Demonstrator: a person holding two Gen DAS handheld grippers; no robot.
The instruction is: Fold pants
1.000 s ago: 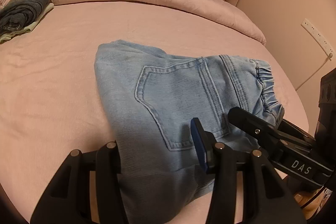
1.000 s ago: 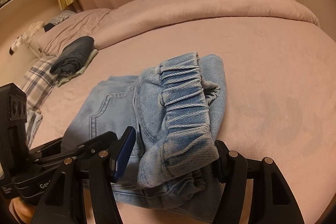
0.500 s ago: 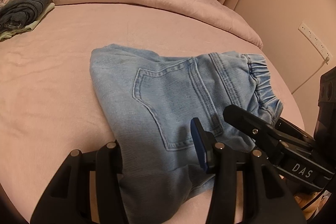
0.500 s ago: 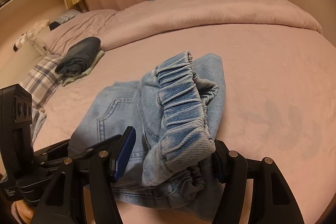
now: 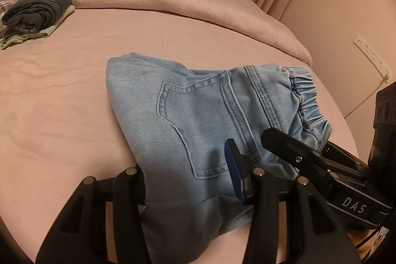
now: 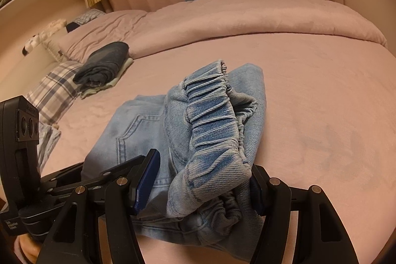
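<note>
Here the soft, thick jeans (image 5: pixel 198 115) lie folded on the bed (image 5: pixel 61 90), both the left hand-held gripper (image 5: pixel 188 180) and right hand-held gripper (image 6: pixel 200 180) clenched on their near edge, best held through all layers.

White letters "DAS" stand on the right gripper (image 5: pixel 292 152) body (left wrist view). Other small print stays unreadable.

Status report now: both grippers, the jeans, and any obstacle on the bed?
Left gripper clamped on light blue jeans. Right gripper clamped on the bunched waistband. Folded dark clothes far off, nothing in the way.
</note>
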